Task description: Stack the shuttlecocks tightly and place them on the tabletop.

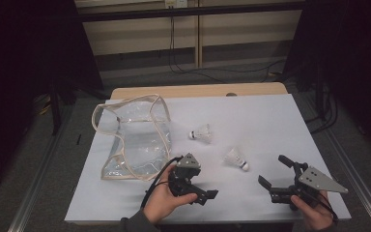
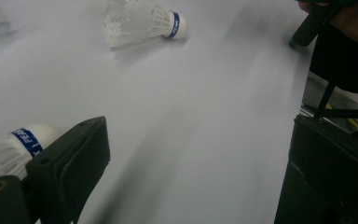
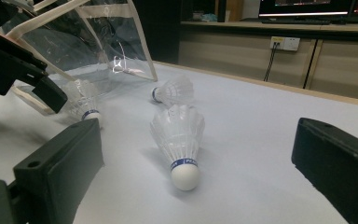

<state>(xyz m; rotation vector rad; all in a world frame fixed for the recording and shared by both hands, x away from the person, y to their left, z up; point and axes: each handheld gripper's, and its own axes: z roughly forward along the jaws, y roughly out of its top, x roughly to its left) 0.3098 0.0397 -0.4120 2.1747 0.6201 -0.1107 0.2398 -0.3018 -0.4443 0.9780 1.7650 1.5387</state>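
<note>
High view: near shuttlecock (image 1: 235, 158) lying on its side on the white table (image 1: 280, 116), left of and slightly beyond the right gripper (image 1: 275, 173). Long axis slanted, cork toward the near right, skirt toward the far left, so cork-first to those jaws. Jaws spread wide and holding nothing, mouth facing left at the shuttlecock. Left gripper (image 1: 200, 193) at the near edge, to the near left of the same shuttlecock and about as close, but not aimed at it. Far shuttlecock (image 1: 203, 134) well apart from both, just right of the clear bag (image 1: 135, 140) standing open at far left.

Left gripper view: jaws parted wide, bare table between them. Third shuttlecock (image 2: 25, 140) tucked just outside the left jaw, close behind it, cork up; touching or not, cannot tell. Another shuttlecock at the top of this view, cork to the right.

Right gripper view: near shuttlecock straight ahead between the lines of the two spread jaws, cork toward the camera, skirt away, axis nearly along the reach. Judging from this, a forward push before closing. Also plain here and hard to make out from above: the third shuttlecock beside the left gripper, in front of the bag.
</note>
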